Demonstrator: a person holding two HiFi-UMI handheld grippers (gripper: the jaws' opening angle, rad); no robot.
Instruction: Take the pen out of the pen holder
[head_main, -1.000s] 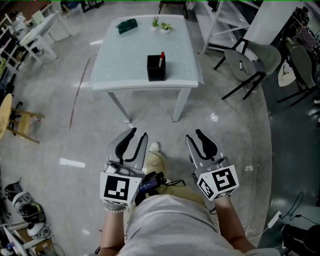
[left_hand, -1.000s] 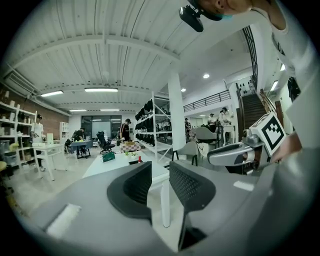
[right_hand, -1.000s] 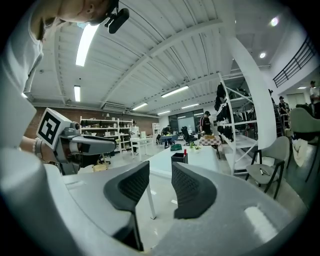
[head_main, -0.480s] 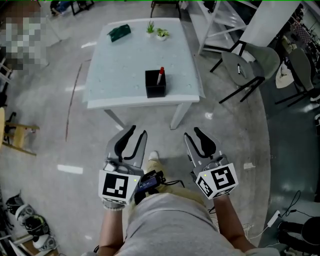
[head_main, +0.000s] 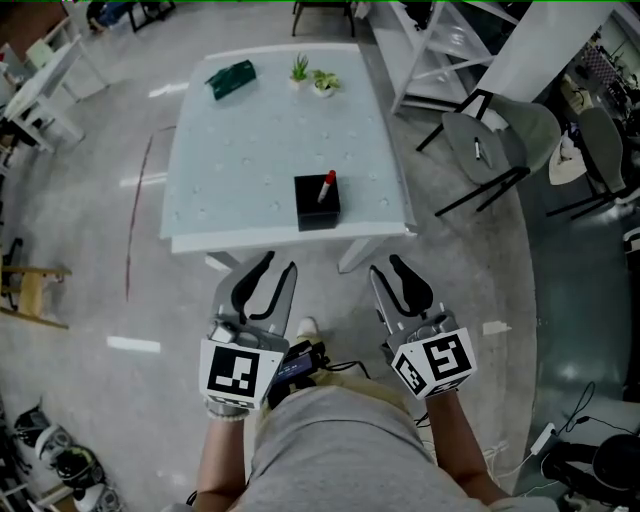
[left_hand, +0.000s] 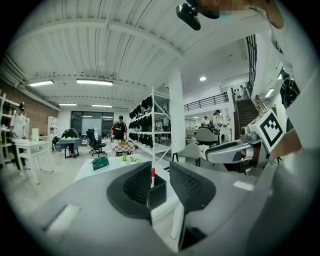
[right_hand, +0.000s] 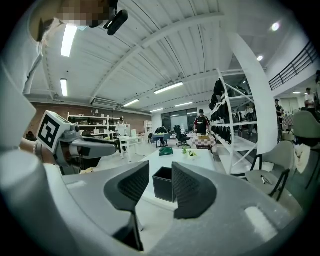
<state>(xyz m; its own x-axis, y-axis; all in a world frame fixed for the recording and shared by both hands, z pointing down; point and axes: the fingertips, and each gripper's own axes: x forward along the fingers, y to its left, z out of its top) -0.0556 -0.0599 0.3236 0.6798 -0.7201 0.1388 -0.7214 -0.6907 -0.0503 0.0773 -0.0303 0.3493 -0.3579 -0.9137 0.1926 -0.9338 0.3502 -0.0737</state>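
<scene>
**Nothing Held Yet**

The black square pen holder (head_main: 317, 207) stands near the front edge of the white desk (head_main: 250, 150). The pen with a red cap (head_main: 327, 186) sticks up out of it. The left tongs (head_main: 278, 266) and the right tongs (head_main: 388, 268) hang side by side above the grey floor (head_main: 90, 260), apart from the desk. Both are open a little and hold nothing.

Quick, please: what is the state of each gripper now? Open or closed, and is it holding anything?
Left gripper: open, jaws apart, holding nothing.
Right gripper: open, jaws apart, holding nothing.
</scene>
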